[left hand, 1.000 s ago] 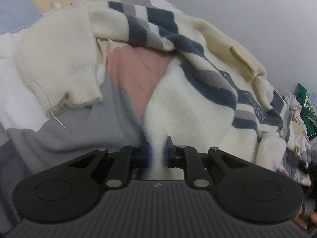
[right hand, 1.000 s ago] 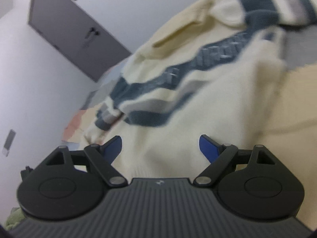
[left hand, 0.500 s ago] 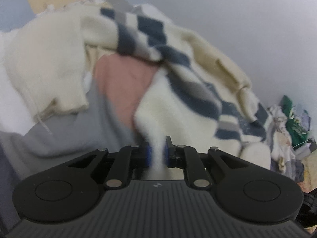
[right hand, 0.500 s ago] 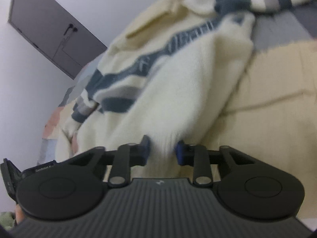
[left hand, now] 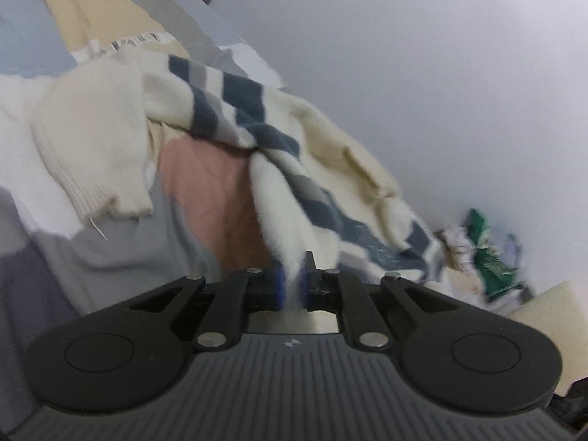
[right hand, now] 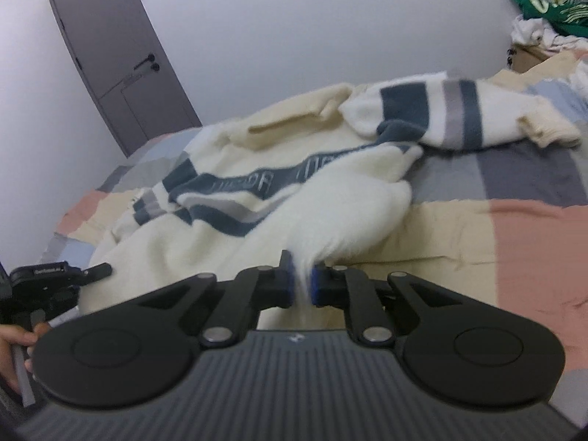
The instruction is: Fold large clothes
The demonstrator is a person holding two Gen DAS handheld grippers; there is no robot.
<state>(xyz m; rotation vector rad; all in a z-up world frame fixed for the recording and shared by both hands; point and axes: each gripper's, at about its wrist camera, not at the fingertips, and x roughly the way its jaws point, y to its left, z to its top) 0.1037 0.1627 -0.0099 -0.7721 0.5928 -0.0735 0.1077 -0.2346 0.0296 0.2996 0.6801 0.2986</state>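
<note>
Since the earlier frames the right gripper (right hand: 301, 281) has been closed from wide open onto the hem of the sweater (right hand: 279, 191), and the cloth that lay slack ahead of both grippers is now drawn up into taut ridges. The left gripper (left hand: 291, 281) has tightened slightly on its own pinch, and more wall is seen over the bed than before, so both views have been tipped upward.

Both grippers are clamped on cream fleece; a tuft of it is seen squeezed between the blue pads (right hand: 289, 283) in the right view and likewise in the left.

The step in hand is judged to be the lifting of the sweater's near edge so that it can be spread or folded over. It is best done with both grippers raised together at an even pace, so that the hem is kept level and no corner is dragged. The two pinches should be kept well apart, so that the edge is held stretched between them. The thick fleece could slip if only fluff is caught.

From the right gripper the body of the sweater runs ahead and to the left, its striped sleeve (right hand: 459, 114) lying far ahead and to the right on the patchwork bedspread (right hand: 514, 228). From the left gripper the cloth rises ahead and to the right; the other cuff (left hand: 110, 198) lies ahead to the left.
</note>
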